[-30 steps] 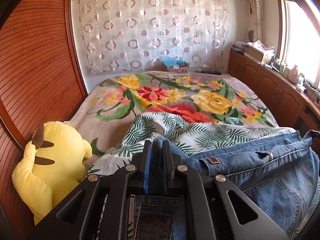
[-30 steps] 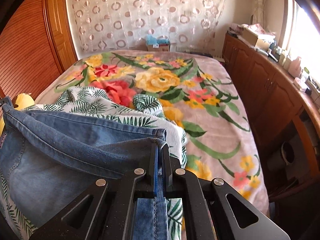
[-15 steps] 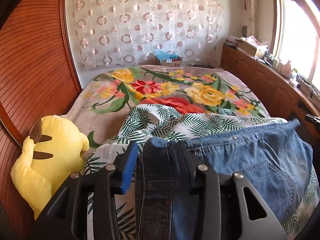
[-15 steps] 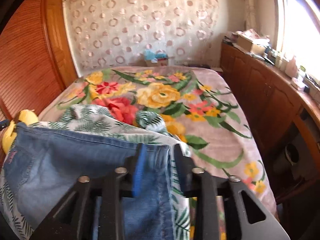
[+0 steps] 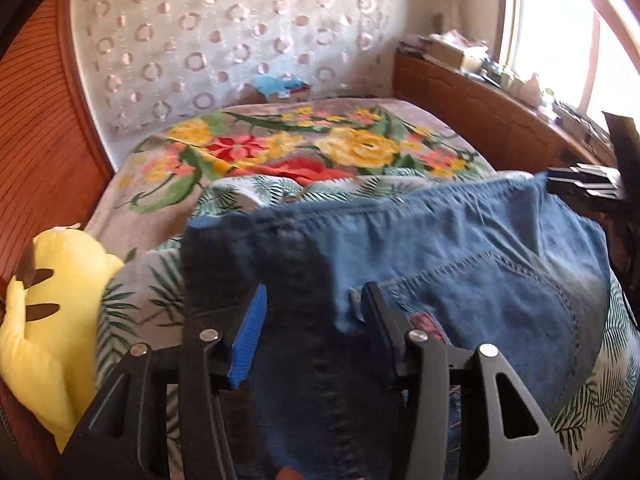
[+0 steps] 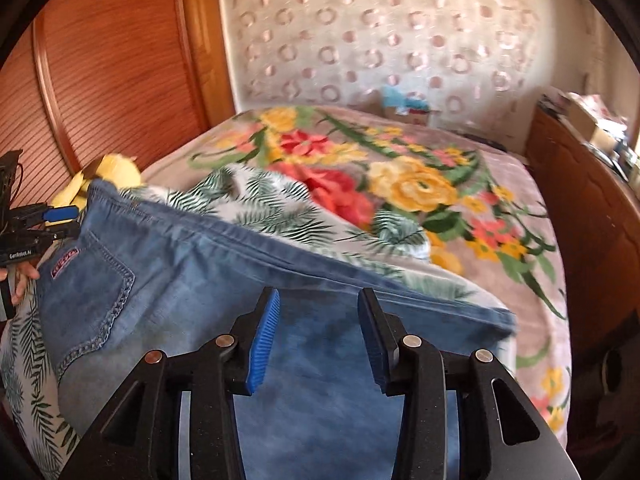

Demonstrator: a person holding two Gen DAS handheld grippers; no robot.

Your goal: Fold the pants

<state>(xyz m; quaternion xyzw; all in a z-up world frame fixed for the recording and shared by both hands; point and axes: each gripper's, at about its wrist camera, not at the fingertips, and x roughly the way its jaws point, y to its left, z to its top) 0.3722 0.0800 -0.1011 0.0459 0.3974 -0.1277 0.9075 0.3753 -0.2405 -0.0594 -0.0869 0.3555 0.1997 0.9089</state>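
The blue jeans (image 5: 460,264) lie across the near part of the bed on a palm-leaf sheet (image 5: 248,196), waistband toward the far side. My left gripper (image 5: 316,300) hangs over their left corner, jaws opening; denim lies between the blue pads without being pressed. In the right wrist view the jeans (image 6: 192,272) show a back pocket with a pink label. My right gripper (image 6: 318,304) is over their right end, jaws opening, with the cloth lying loose under and between them. The left gripper (image 6: 52,216) also shows at the left edge there.
A yellow plush toy (image 5: 44,316) sits at the bed's left by the wooden sliding door (image 5: 36,136). The floral blanket (image 6: 420,188) covers the far half of the bed. Wooden cabinets (image 6: 592,216) with clutter on top run along the right.
Both grippers were shut on the jeans' waistband a second ago; their jaws have spread and let the denim go. Both have pulled back and the jeans now lie on the bed.
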